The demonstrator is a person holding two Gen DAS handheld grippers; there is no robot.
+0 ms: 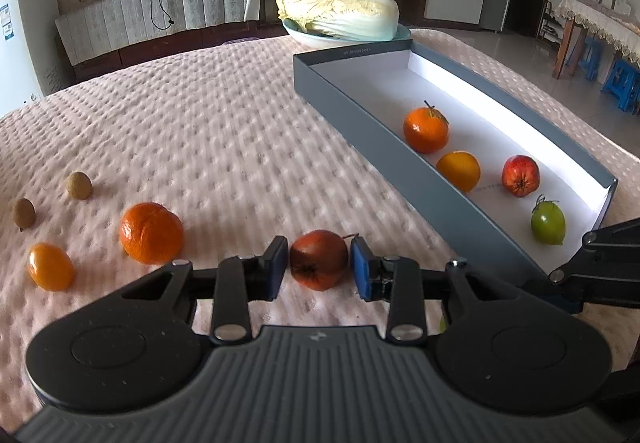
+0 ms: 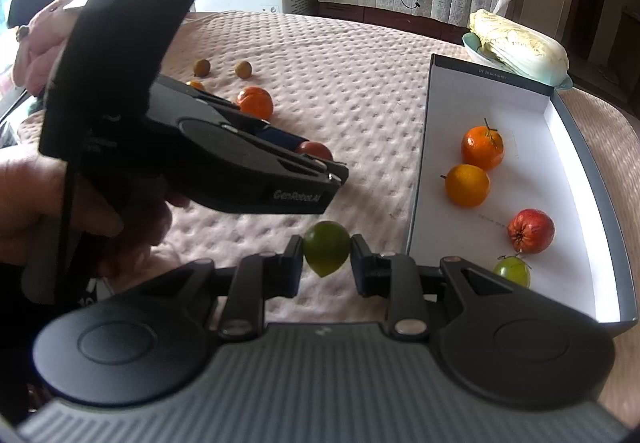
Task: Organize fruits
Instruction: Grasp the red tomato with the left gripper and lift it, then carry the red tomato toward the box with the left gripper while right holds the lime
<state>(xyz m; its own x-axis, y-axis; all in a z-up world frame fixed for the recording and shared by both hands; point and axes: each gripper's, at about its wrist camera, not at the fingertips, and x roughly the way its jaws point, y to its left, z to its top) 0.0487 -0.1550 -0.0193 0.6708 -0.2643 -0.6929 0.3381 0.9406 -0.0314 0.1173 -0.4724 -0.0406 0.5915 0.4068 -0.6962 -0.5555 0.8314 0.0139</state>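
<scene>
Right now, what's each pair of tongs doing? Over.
Left tongs around red fruit on the cloth. Right tongs gripping green fruit. Box holds four fruits; path open.

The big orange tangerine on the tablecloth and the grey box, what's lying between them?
In the left wrist view, one dark red round fruit lies between the big orange tangerine and the grey cardboard box, flanked by the left tool; otherwise only pink tablecloth.
</scene>
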